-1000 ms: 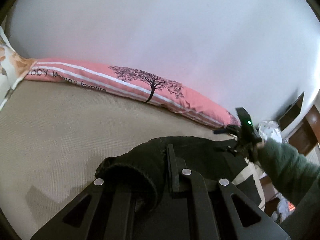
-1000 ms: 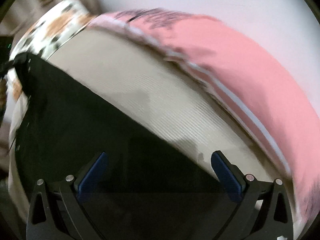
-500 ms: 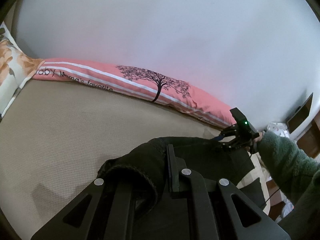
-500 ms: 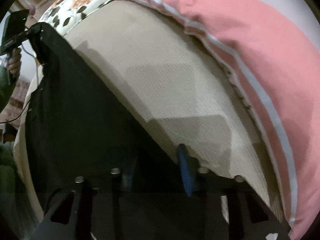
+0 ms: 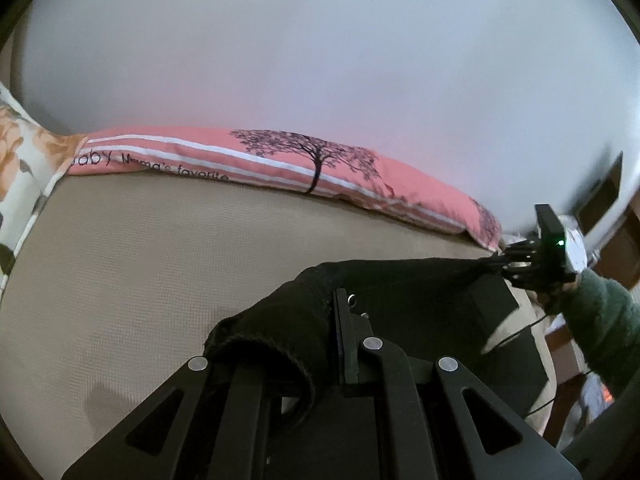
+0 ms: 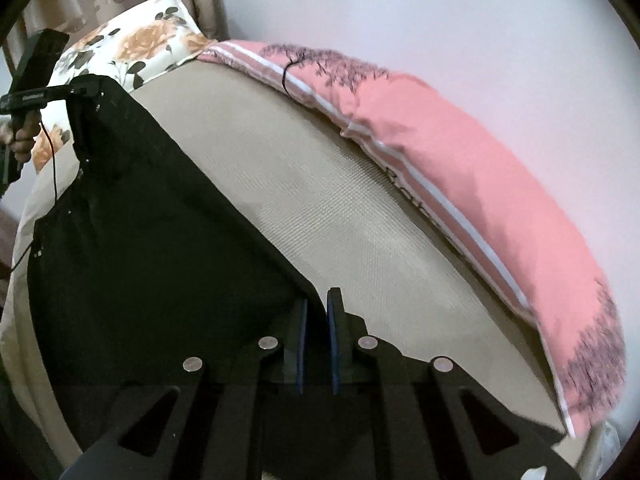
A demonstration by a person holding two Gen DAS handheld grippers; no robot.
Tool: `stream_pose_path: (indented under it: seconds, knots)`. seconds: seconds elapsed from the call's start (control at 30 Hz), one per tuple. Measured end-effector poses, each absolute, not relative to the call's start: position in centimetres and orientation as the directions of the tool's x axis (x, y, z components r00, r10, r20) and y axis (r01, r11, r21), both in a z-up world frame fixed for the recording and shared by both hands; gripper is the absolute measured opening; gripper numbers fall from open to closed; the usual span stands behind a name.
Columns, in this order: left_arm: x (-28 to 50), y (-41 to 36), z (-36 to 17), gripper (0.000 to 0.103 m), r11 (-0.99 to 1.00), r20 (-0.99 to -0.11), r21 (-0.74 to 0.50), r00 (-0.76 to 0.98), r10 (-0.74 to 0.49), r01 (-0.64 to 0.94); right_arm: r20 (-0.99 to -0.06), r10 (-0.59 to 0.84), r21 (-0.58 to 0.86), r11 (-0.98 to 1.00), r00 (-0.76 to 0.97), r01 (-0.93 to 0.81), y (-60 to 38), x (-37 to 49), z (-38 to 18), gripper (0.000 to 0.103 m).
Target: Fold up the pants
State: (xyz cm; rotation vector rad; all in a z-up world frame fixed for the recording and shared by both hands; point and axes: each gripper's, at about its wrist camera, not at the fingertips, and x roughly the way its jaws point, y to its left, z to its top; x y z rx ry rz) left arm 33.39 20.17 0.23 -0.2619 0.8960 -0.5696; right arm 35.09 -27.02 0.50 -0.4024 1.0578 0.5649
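1. Down at the lower edge of the left wrist view, the left tool (image 5: 340,344) is clenching a bunched fold of the black pants (image 5: 420,304), which is hiding its pads.
2. Only the right wrist view is showing the floral pillow (image 6: 132,44) whole and the right tool (image 6: 316,344) clenching the pants' edge.
3. Stretched taut between both tools, the pants are hanging over the beige bed (image 6: 360,240) beside the pink pillow (image 5: 280,160).
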Motion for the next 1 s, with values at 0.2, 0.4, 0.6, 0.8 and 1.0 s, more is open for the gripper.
stream_pose_path:
  seconds: [0.2,0.4,0.6,0.8,1.0]
  knots:
    - [29.1,20.8,1.6,0.009,0.792,-0.662,-0.417,0.448,-0.601,0.446,-0.893,0.223,-0.039,0.826,0.391,-0.562,-26.8,27.1,2.8,0.007]
    - [23.8,21.2,1.1,0.011,0.776,-0.707,-0.394,0.377,-0.598,0.493,-0.916,0.254,0.059,0.850,0.311,-0.523,-26.2,20.0,0.9,0.006]
    - [18.7,21.8,-2.5,0.012,0.772,-0.764,-0.406,0.282,-0.580,0.488,-0.939,0.274,0.150,0.870,0.209,-0.469,-25.0,15.7,-3.8,0.006]
    - [15.8,21.9,-7.1,0.015,0.811,-0.850,-0.357,0.197,-0.488,0.464,-0.959,0.229,0.126,0.872,0.167,-0.473,-23.7,14.1,-7.6,0.006]
    - [14.9,21.4,-6.1,0.043,0.872,-0.883,-0.254,0.269,-0.386,0.419,-0.960,0.206,0.108,0.899,0.191,-0.424,-23.1,14.2,-8.2,0.009]
